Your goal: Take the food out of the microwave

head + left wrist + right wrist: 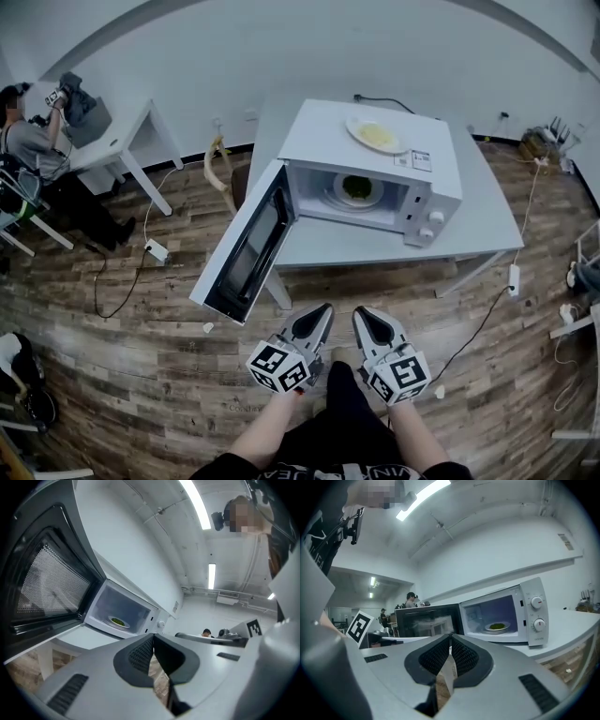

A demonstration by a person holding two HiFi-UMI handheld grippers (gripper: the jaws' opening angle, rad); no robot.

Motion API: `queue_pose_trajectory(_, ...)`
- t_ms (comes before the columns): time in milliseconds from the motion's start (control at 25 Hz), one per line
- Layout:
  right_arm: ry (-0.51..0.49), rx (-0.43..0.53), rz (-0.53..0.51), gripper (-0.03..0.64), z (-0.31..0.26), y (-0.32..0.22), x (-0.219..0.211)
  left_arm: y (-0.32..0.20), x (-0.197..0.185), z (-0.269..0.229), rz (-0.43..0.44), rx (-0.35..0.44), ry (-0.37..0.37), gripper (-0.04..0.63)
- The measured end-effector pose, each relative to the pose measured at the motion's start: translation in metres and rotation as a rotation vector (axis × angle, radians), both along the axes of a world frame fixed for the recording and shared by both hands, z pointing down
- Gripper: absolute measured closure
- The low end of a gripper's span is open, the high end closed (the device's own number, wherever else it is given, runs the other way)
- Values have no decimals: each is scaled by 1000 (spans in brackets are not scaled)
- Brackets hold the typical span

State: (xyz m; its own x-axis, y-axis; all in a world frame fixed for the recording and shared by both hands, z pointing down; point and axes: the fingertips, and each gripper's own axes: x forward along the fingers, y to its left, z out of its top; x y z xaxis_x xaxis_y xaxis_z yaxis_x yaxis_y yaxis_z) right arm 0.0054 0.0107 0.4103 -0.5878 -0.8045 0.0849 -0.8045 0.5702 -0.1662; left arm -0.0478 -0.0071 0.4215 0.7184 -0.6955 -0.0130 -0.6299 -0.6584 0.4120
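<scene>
Microwave: a white microwave [375, 155] stands on a pale table [492, 225] in the upper middle of the head view.
Door: the microwave door [246, 246] is swung wide open toward the lower left of the frame.
Food: a plate of green food [360, 187] sits inside the open cavity, seen right of centre in the right gripper view [497, 626] and left of centre in the left gripper view [117, 620].
Top of microwave: a second plate [377, 135] with pale yellow food lies on the roof, near its back edge.
Left gripper: the left gripper [322, 309] is at lower centre of the head view, well short of the microwave; its jaws are pressed together with nothing between them [153, 637].
Right gripper: the right gripper [362, 315] is just beside the left one, also clear of the table; its jaws meet at the tips and grip nothing [450, 637].
Floor: wood-plank floor [141, 375] lies beneath both grippers.
Upper left: a person [28, 136] sits at a white desk [131, 141].
</scene>
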Motion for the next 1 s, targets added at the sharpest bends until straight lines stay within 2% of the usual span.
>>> queue_pose_trajectory(160,35,5,-26,581,4,-18,-4,-21,0,-2,-2,10,-4,586)
queue_pose_trajectory(360,109,8,-55,581,18,-40,-8,-41,-1,8,5,16,-48,586)
queue_pose_trajectory(800,66,-18,-61,581,42,-87,-3,-81,10,27,10,-1,-55,586)
queue_pose_trajectory(1000,88,-3,-74,581,46,-109,0,-103,12,29,-4,15,-71,586)
